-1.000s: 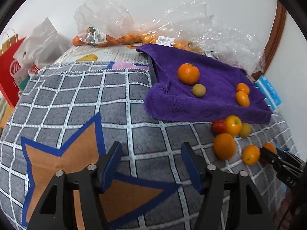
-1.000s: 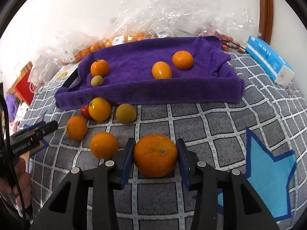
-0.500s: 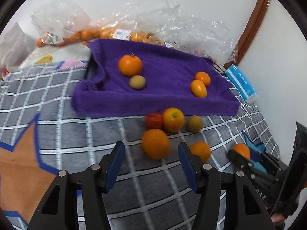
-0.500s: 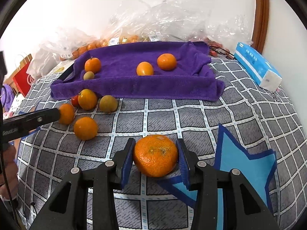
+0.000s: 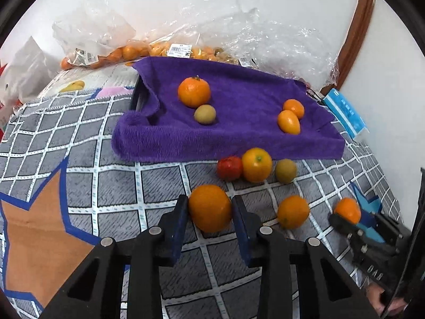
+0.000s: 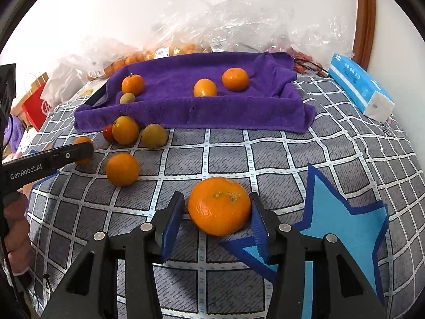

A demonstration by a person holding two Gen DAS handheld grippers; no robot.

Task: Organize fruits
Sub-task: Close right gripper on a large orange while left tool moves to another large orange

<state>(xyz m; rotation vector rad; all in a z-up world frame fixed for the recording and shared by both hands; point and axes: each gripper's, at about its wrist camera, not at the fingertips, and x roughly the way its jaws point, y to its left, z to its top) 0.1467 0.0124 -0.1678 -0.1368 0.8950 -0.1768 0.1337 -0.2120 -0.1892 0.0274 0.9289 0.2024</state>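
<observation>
Two black hand-held grippers with blue pads, both low over a grey checked mat (image 5: 106, 186) with white grid lines. Left gripper (image 5: 209, 212): jaws just closing, both pads now pressed against the sides of a large round orange (image 5: 209, 208) sitting on the mat. Right gripper (image 6: 216, 207): jaws spread around a second large orange with a green stem scar (image 6: 219, 206), right pad touching the peel, left pad a sliver apart from it; fruit resting on the mat at the edge of a light-blue star patch (image 6: 332, 226).

Behind both, a purple terry towel (image 5: 225, 143) draped over a shallow tray, holding four fruits: a stemmed orange (image 5: 194, 91) touching a small yellow-green round fruit (image 5: 204, 114) on the left, a pair of small oranges (image 5: 288, 121) touching each other on the right.

Just in front of the towel, a loose row on the mat: a small red fruit (image 5: 229, 168) against a yellow-orange citrus (image 5: 256, 164), then a dull green fruit (image 5: 285, 171) close by. Nearer, one more orange (image 5: 293, 212) alone between the two grippers.

At the back, crumpled clear plastic bags (image 5: 265, 40) of small oranges along the wall; off to the right, a blue tissue pack (image 6: 361, 90).
</observation>
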